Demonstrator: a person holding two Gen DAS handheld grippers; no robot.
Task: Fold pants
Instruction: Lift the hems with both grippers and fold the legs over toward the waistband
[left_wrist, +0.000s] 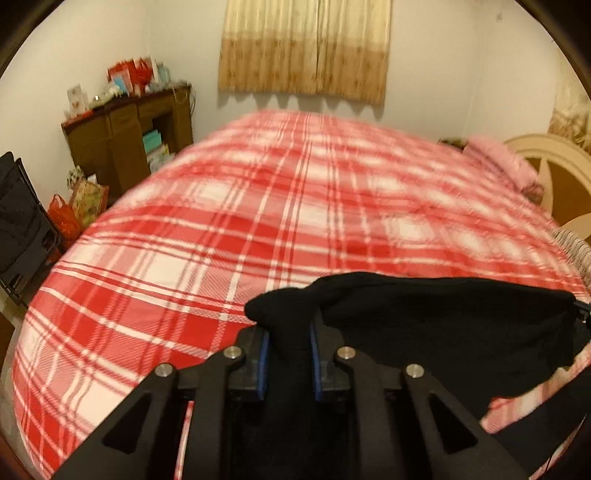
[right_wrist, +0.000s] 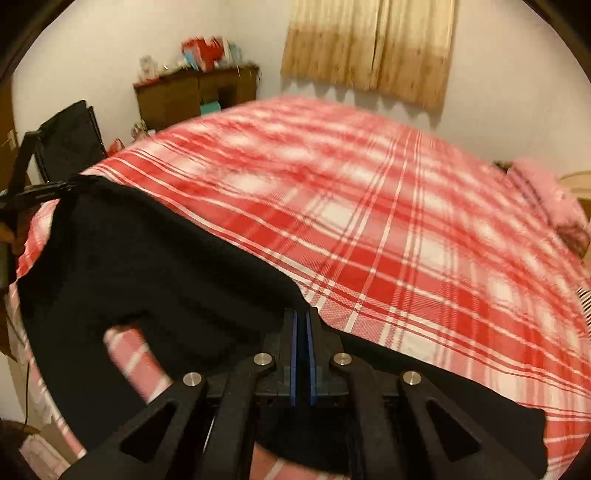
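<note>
Both grippers clamped on black pants: left gripper pinches a bunched wad between its fingers, right gripper an edge. Pants hang above bed. Risk: thin right-hand bite slips under tension.

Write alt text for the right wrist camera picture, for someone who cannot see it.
The right gripper, shut on black pants, holds them stretched above a red and white plaid bed. The left gripper pinches the pants' far edge at the picture's left. Behind are tan curtains and a brown shelf.
</note>
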